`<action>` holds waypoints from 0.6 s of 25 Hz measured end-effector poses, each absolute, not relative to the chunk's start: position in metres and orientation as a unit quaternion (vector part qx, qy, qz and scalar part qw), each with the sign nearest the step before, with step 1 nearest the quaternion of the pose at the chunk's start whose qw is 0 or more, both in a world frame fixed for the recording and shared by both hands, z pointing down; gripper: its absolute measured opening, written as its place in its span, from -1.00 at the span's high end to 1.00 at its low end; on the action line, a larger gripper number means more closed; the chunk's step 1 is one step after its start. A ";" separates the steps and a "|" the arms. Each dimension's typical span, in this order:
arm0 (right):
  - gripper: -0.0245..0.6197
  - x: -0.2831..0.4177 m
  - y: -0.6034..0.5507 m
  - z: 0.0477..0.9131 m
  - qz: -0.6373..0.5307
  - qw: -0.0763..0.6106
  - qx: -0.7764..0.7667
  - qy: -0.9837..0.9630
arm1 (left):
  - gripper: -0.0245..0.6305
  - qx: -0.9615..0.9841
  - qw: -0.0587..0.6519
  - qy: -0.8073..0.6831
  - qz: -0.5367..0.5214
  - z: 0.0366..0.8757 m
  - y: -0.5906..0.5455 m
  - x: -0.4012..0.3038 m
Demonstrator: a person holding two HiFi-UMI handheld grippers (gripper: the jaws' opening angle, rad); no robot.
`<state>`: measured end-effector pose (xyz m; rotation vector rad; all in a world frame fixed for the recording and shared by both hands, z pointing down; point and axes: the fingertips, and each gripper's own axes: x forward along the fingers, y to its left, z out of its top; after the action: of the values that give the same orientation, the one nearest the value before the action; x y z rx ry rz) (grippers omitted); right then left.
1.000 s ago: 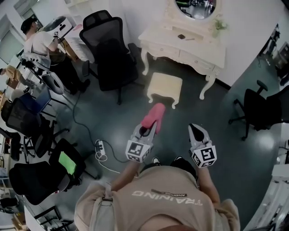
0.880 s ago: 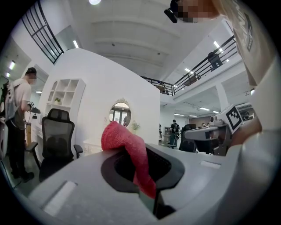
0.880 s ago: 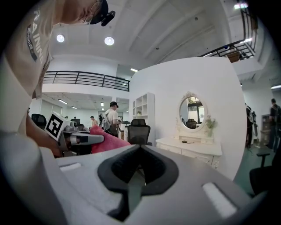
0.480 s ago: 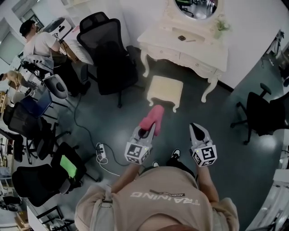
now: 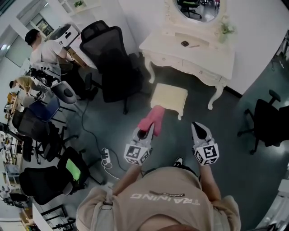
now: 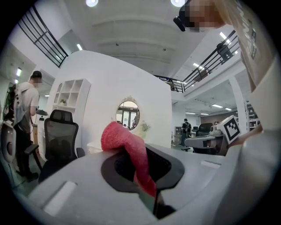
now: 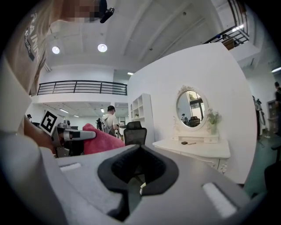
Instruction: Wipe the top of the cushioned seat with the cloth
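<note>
A cream cushioned seat stands on the dark floor in front of a white dressing table. My left gripper is shut on a pink cloth, which sticks out ahead of the jaws and hangs in the air a short way before the seat. In the left gripper view the pink cloth fills the jaw gap. My right gripper hovers to the right, level with the left, its jaws closed together with nothing between them. The right gripper view shows the left gripper and cloth at left.
A black office chair stands left of the seat and another at the right. A power strip and cable lie on the floor at left. People work at desks far left. The table has an oval mirror.
The view has shifted slightly; seat and dressing table sit a little further right in the frame. Both grippers keep the same pose, the cloth still held.
</note>
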<state>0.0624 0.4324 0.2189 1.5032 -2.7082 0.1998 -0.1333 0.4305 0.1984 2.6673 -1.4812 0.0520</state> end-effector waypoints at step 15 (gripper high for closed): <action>0.91 0.081 0.331 0.248 0.095 0.036 0.439 -0.893 | 0.83 0.849 0.082 -0.521 0.030 0.220 0.339 -0.111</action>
<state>0.0807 0.3308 0.2481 1.3487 -2.7422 0.2934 -0.1106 0.3393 0.2197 2.5359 -1.5563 0.0895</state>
